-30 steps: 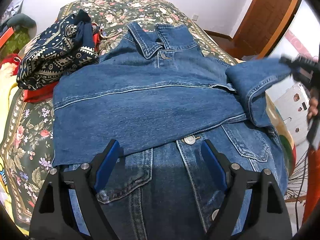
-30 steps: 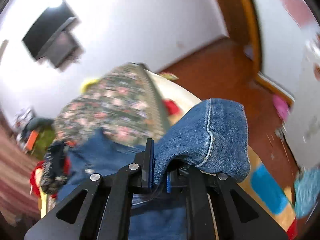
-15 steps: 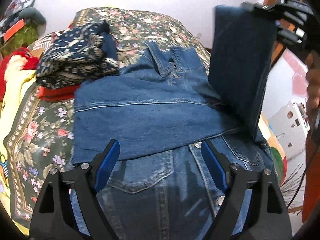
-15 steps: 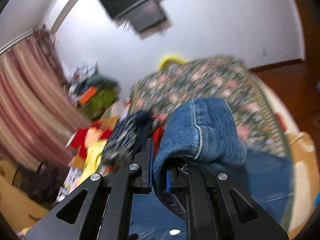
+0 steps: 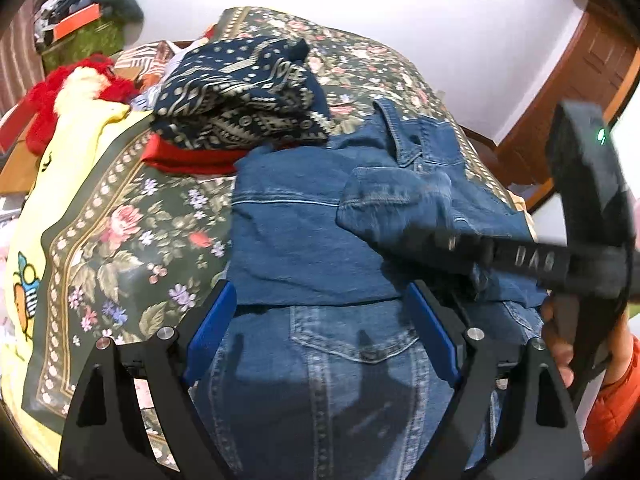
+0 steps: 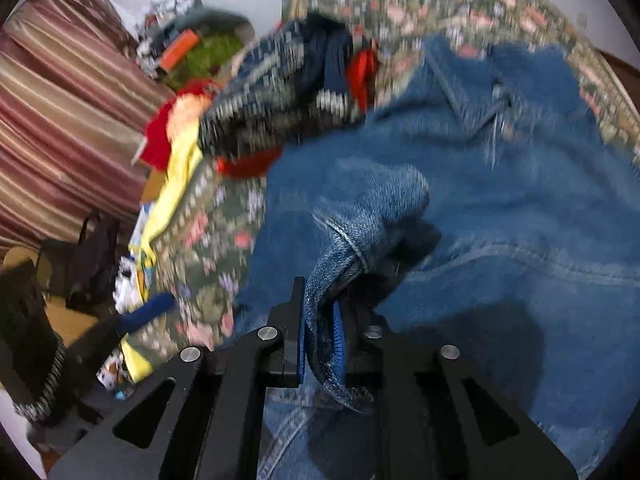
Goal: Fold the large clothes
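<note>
A bed with a dark floral bedspread (image 5: 132, 216) filled the room. A blue denim jacket (image 5: 304, 248) lay on it, one sleeve folded across. The right gripper (image 6: 318, 344), fingers clamped on the second sleeve's cuff (image 6: 352, 236), held it over the jacket; final folds remained. The left gripper (image 5: 320, 328), fingers apart, hovered above the jacket. "DAS" was readable on the right gripper.

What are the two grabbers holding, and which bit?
The right gripper pinches the denim jacket by its sleeve cuff. The left gripper is open, holding nothing.
</note>
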Available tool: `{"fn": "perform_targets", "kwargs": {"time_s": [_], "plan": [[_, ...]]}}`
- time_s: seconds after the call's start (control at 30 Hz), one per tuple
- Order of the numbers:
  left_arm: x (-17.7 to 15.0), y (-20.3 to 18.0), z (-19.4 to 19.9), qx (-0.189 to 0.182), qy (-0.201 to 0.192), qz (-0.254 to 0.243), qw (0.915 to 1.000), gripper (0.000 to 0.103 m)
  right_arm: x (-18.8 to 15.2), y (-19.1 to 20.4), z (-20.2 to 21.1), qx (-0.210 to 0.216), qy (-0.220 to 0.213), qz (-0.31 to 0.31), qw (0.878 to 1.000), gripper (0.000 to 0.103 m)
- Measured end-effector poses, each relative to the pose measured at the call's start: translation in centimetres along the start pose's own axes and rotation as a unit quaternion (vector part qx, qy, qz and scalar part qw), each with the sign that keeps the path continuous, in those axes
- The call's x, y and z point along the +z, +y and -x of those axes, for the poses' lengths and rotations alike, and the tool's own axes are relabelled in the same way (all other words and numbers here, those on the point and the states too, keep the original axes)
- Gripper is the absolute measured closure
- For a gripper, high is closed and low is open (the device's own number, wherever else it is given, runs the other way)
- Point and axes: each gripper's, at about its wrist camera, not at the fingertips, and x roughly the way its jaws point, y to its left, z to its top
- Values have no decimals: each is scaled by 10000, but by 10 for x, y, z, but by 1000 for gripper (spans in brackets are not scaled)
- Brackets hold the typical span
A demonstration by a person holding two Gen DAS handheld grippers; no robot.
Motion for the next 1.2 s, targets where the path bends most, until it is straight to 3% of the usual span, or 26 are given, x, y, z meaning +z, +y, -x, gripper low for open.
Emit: {"fn": "perform_targets", "kwargs": {"time_s": [0.07,0.2,0.3,0.43,0.5,0.57,0.67,0.8,1.03,1.1,1.13,1.2], "plan": [[-1,5,1,77,14,27,10000,17,-3,3,-1,-67,199,128,9997,87],[-2,8,2,112,31,95,9999,17,-9,-3,10,31,354,98,9993,60],[-2,6,2,76,48,105,9999,17,-12,-13,29,97,217,17,9997,59],[-2,-4,-4,-76,198,41,9998,17,-15,-28,66,-358,-277,82,9989,58],[-3,-10,-8,-206,283,57,9994,17,-18,-42,93,-706,-687,3,9951,53],[-2,-15,-10,-335,348,67,9988,17,-24,-58,121,-1020,-1086,-126,9888,45],[1,-26,-15,-469,425,66,9980,17,-35,-81,153,-1462,-1555,-346,9763,43],[17,-48,-22,-579,476,-47,9972,17,-56,-116,180,-1754,-1885,-847,9626,37],[59,-87,-57,-711,717,-396,9941,17,-93,-166,174,-2030,-1608,-1542,9535,37],[68,-92,-73,-431,848,-479,9943,20,-100,-174,171,-2017,-1532,-1612,9539,37],[73,-93,-81,-154,886,-458,9949,29,-103,-177,168,-1983,-1496,-1661,9543,37],[80,-93,-95,5,988,-493,9939,36,-108,-183,164,-1918,-1458,-1736,9549,37]]}}
